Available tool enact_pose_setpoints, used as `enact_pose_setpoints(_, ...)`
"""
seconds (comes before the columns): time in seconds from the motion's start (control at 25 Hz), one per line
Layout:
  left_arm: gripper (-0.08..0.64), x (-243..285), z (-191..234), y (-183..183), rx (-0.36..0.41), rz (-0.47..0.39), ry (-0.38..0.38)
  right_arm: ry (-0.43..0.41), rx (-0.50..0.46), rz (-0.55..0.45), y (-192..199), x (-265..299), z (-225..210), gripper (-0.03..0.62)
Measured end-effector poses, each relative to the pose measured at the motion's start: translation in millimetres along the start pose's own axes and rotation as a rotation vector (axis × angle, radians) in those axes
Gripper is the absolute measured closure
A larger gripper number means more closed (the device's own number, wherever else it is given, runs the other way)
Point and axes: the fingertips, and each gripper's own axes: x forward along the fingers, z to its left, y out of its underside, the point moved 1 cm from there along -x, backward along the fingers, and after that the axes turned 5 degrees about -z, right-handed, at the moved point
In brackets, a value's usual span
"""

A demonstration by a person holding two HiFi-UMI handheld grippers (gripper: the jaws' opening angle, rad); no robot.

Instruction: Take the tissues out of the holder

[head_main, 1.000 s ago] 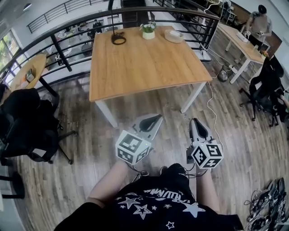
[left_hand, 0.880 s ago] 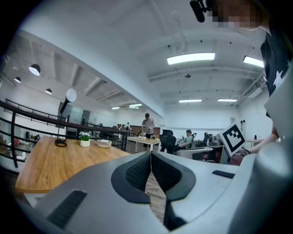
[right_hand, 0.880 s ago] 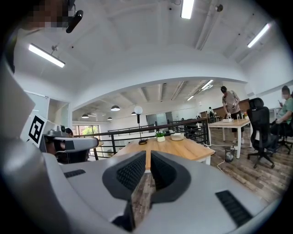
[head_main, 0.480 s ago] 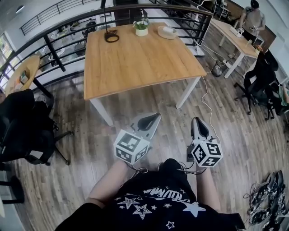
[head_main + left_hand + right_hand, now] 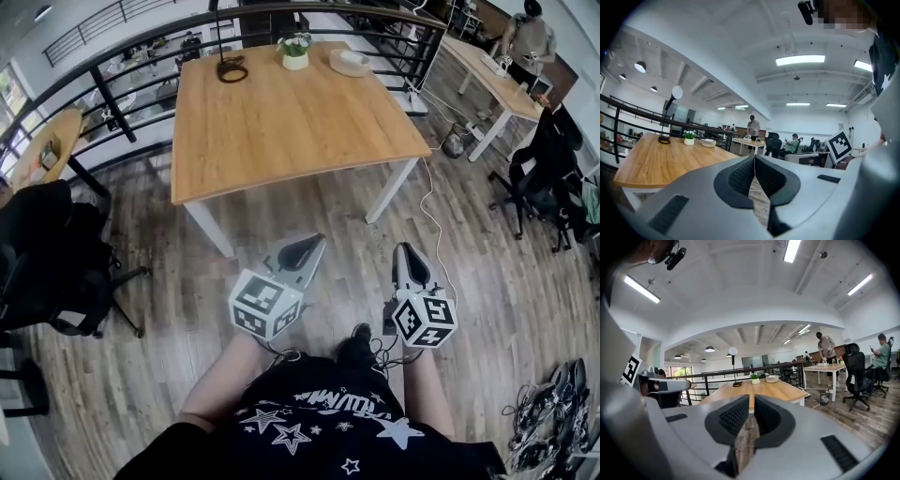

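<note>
— Where is the holder?
— The holder (image 5: pixel 349 62) sits near the far right corner of the table (image 5: pixel 281 122), close to the far edge.
— And its look?
— Pale, low and rounded, lying flat. The tissues (image 5: pixel 353 58) show as a white patch inside it, too small to tell more.

Too small to tell tissues from holder at the pale tissue holder (image 5: pixel 350 62) on the far end of the wooden table (image 5: pixel 281 122), in every view. Cut off by the head view's top edge: the black lamp (image 5: pixel 232 70) (only base ring and lower stem show). Cut off at the left edge: the black chair (image 5: pixel 42 262). Cut off at the lower right corner: a dark tangled heap (image 5: pixel 548 427), cables or something else, impossible to say. Hidden under the marker cubes of the left gripper (image 5: pixel 320 240) and right gripper (image 5: pixel 404 247): both hands.
</note>
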Motion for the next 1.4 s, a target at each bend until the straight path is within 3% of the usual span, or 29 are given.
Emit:
enact_pose_setpoints(0.2, 0.545, 46, 1, 6, -0.013, 0.017, -0.032, -0.009, 0.024, -0.002, 0, 21, -45, 0.551)
enact_pose_setpoints(0.44, 0.545, 132, -34, 6, 0.03, 0.025, -0.009, 0.021, 0.068, -0.006, -9, 36, -144, 0.551)
enact_pose_setpoints(0.8, 0.545, 243, -79, 13, 0.043, 0.045, -0.035, 0.002, 0.102, -0.029, -32, 61, -269, 0.551)
enact_pose_setpoints(1.08, 0.545, 294, -103, 15, 0.054, 0.04, -0.093, -0.037, 0.112, -0.022, -39, 66, -336, 0.551)
enact_pose_setpoints(1.4, 0.545, 333, -124, 19, 0.062, 0.068, -0.09, -0.056, 0.134, -0.022, -44, 69, -376, 0.551)
